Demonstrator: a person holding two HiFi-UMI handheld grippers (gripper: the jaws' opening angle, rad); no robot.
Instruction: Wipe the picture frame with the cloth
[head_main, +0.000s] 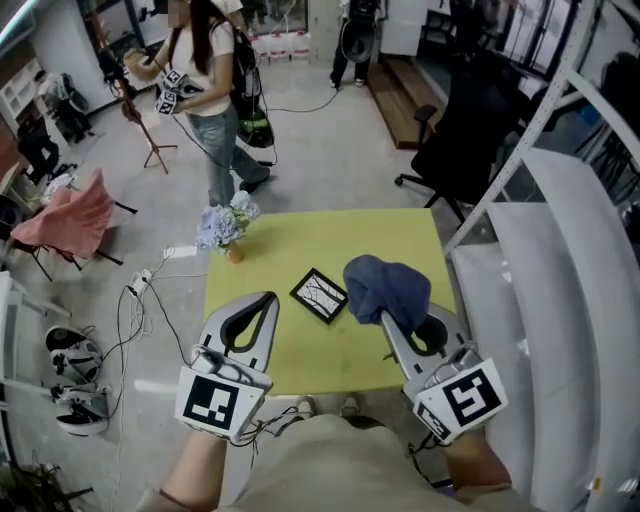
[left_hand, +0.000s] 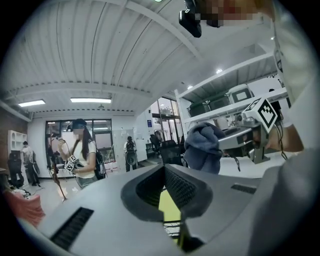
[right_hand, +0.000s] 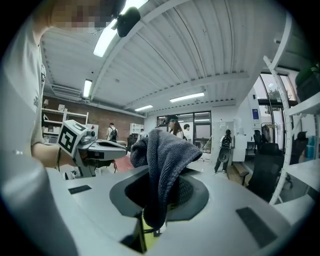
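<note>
A small black picture frame (head_main: 318, 296) lies flat near the middle of the yellow table (head_main: 330, 235). My right gripper (head_main: 388, 318) is shut on a dark blue cloth (head_main: 387, 287), which bunches over its tips just right of the frame and above the table. In the right gripper view the cloth (right_hand: 165, 160) hangs out of the jaws and hides the tips. My left gripper (head_main: 270, 299) hovers left of the frame, shut with nothing in it. In the left gripper view its jaws (left_hand: 164, 170) meet, and the cloth (left_hand: 204, 148) shows off to the right.
A vase of pale blue flowers (head_main: 227, 224) stands at the table's far left corner. A white metal rack (head_main: 560, 250) runs along the right side. A black office chair (head_main: 455, 150) is behind the table. A person (head_main: 210, 90) stands farther back. Cables and shoes (head_main: 75, 360) lie on the floor at left.
</note>
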